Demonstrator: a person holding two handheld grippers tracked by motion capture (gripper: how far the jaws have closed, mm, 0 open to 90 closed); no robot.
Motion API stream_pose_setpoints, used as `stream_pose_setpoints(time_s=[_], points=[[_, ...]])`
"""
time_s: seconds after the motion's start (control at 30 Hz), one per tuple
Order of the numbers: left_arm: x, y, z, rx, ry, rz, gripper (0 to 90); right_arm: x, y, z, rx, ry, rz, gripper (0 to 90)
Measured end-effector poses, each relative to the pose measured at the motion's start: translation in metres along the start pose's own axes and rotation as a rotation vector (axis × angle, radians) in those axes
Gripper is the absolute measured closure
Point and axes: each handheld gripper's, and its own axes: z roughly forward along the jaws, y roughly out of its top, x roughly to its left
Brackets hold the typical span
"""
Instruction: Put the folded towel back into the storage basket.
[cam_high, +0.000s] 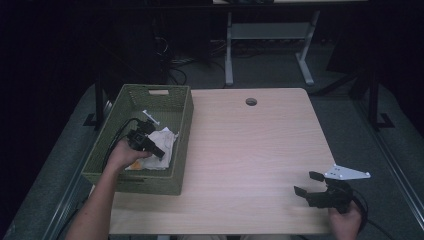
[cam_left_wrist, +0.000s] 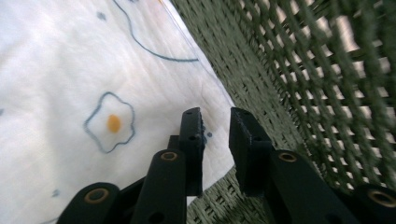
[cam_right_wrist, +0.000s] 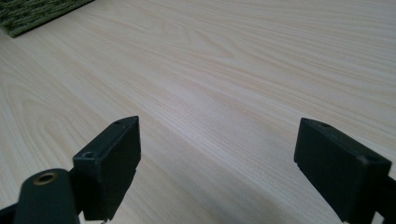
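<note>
Down inside the green basket (cam_high: 176, 112) at the left of the worktop (cam_high: 250, 150), my left tool (cam_left_wrist: 215, 116) hangs over a white cloth (cam_left_wrist: 56, 84) with little egg pictures on it. Its jaws stand narrow with a thin gap, and nothing is pinched between them. I think the cloth is soft, light and floppy, so it will bend and droop when lifted. I would pinch a raised fold or its edge near the basket wall. My right tool (cam_high: 305, 183) rests wide open on the bare worktop.
</note>
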Motion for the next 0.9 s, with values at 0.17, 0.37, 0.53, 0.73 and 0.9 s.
stream_pose_setpoints(time_s=[0.17,0.37,0.53,0.73,0.9], points=[[-0.001,-0.006,-0.014,-0.098,-0.012,-0.013,71.9,0.0,0.0,0.002,0.005,0.002,-0.004,14.3],[-0.008,-0.014,-0.025,-0.157,-0.01,-0.009,63.3,0.0,0.001,0.006,0.02,-0.002,0.005,14.3],[-0.012,-0.02,-0.033,-0.197,-0.01,-0.013,59.5,0.004,0.002,0.009,0.032,-0.001,-0.013,14.2],[-0.018,-0.024,-0.042,-0.278,-0.032,-0.027,53.8,0.005,0.0,0.009,0.037,0.004,-0.007,14.3],[-0.026,-0.023,-0.042,-0.292,-0.053,0.001,49.3,0.004,-0.001,0.007,0.03,-0.004,0.0,14.3]])
